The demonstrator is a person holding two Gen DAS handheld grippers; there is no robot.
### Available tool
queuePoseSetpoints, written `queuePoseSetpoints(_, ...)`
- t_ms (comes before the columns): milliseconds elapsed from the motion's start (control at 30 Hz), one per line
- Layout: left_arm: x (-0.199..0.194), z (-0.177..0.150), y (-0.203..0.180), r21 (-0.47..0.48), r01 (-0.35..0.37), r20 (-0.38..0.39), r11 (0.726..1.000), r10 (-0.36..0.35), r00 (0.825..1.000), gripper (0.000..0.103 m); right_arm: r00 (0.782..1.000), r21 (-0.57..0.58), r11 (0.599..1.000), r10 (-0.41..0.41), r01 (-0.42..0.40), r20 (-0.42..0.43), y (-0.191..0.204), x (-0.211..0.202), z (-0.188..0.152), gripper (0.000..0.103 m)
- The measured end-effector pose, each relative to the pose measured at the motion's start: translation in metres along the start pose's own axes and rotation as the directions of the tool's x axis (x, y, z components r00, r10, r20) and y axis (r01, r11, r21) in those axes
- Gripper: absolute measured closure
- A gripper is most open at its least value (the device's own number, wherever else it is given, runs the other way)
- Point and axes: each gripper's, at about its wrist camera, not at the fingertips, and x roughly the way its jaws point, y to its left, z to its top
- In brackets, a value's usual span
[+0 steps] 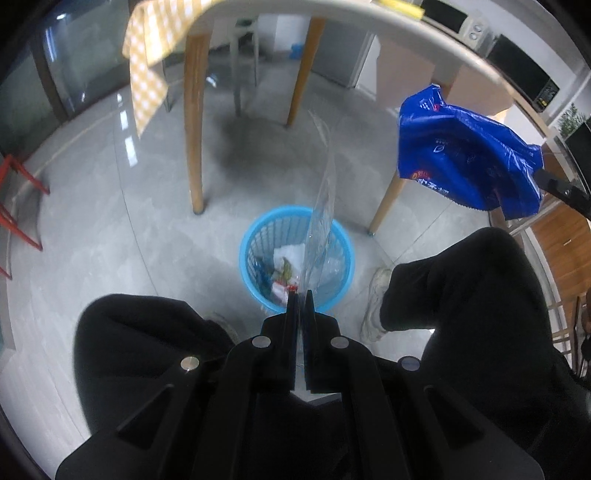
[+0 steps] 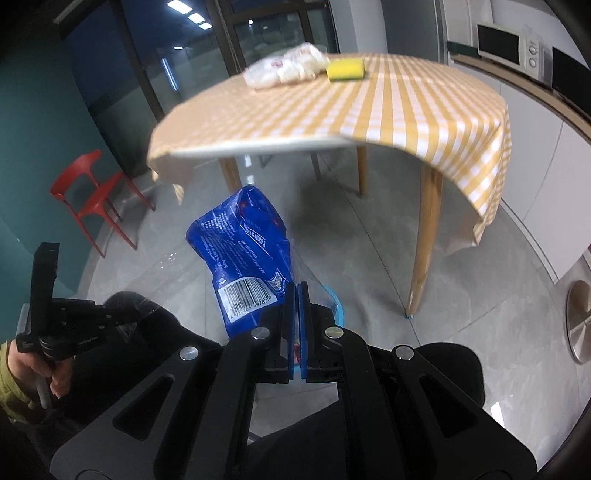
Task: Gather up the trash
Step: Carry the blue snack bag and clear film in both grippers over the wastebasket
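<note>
left gripper [image 1: 300,293] jaws clenched on a clear plastic wrapper [image 1: 322,221], dangling right over the blue bin [image 1: 255,236] on the floor. right gripper [image 2: 296,286] jaws clamp a blue snack bag [image 2: 243,254]; further back, white wrappers [image 2: 284,66] and a yellow sponge [image 2: 345,70] on the worktop [image 2: 332,110].

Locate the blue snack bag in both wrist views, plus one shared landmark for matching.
Left wrist: blue snack bag sits upper right, hanging from the right gripper at the frame edge.
Right wrist: it fills lower centre, barcode toward the camera, pinched at the right gripper's fingertips.
Shared landmark: the table with its yellow checked cloth; also the blue basket.
</note>
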Motion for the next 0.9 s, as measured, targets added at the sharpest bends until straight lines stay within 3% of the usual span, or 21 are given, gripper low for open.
queuePoseSetpoints(267, 0.062, 0.009, -0.001, -0.041, 0.011, -0.109, 0.999, -0.015, 0.994, 0.101, 0.994, 0.055, 0.998, 0.002, 0.004, -0.106, 0.000, 0.073, -0.014, 0.102)
queuePoseSetpoints(433, 0.101, 0.016, 0.005, -0.097, 0.019, -0.188, 0.995, -0.037, 0.981, 0.101, 0.987, 0.095, 0.994, -0.029, 0.044, -0.155, -0.003, 0.120, -0.018, 0.102)
queuePoseSetpoints(767, 0.176, 0.033, 0.007, -0.114, -0.037, -0.312, 0.993, 0.000, 0.950, 0.101, 0.950, 0.141, 0.980, -0.091, 0.139, -0.299, -0.014, 0.217, -0.041, 0.102)
queuePoseSetpoints(900, 0.204, 0.036, 0.012, -0.121, -0.064, -0.373, 0.991, 0.014, 0.928, 0.101, 0.935, 0.158, 0.973, -0.109, 0.170, -0.338, -0.019, 0.242, -0.045, 0.102)
